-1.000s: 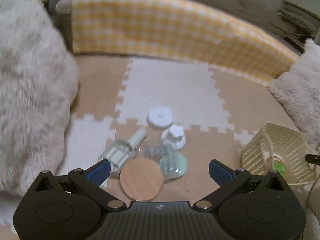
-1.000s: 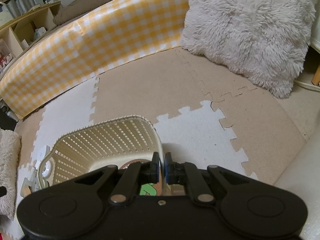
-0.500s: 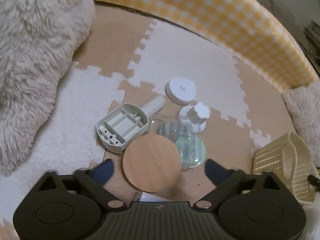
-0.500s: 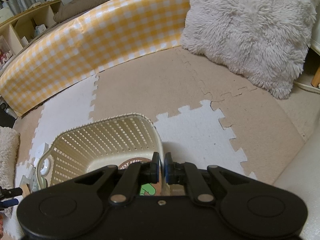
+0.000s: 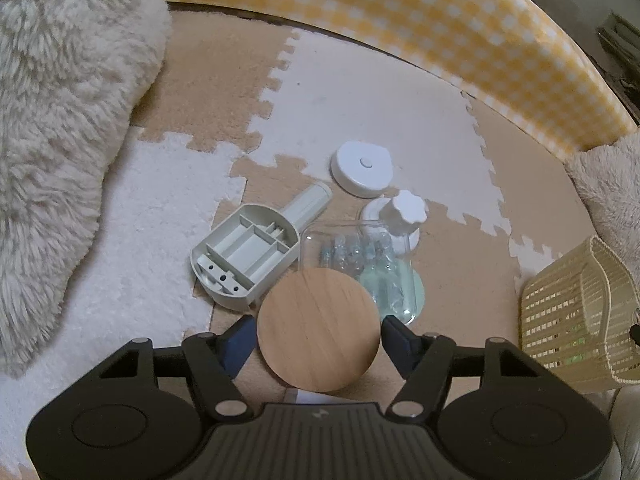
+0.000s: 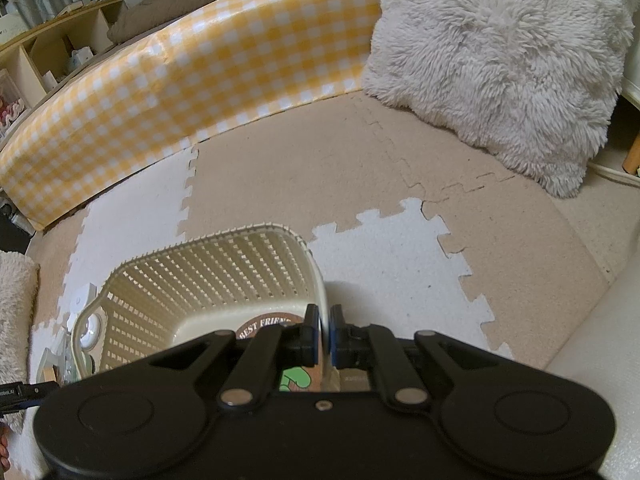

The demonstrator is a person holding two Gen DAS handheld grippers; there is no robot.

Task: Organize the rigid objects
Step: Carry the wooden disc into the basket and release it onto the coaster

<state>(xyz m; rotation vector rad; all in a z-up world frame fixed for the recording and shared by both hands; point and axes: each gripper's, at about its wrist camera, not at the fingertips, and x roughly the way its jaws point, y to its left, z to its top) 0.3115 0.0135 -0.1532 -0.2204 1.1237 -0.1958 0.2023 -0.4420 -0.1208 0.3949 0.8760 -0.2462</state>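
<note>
In the left wrist view my left gripper (image 5: 318, 338) is open, its two fingers on either side of a round wooden lid (image 5: 318, 346) on the mat. Behind the lid lie a clear plastic box (image 5: 358, 256), a grey-green plastic tool (image 5: 250, 250), a white round disc (image 5: 362, 168) and a white knob on a base (image 5: 402, 212). In the right wrist view my right gripper (image 6: 325, 334) is shut on the rim of a cream lattice basket (image 6: 208, 276). The basket also shows in the left wrist view (image 5: 576, 308) at the right.
A yellow checked barrier (image 5: 400, 12) curves along the back of the foam puzzle mat (image 5: 372, 96). Fluffy white cushions lie at the left (image 5: 60, 100) and at the right (image 6: 500, 60). A shelf (image 6: 48, 52) stands behind the barrier.
My left gripper has moved down and forward over the pile, so its fingers now flank the wooden lid. The right gripper and basket have barely moved.
</note>
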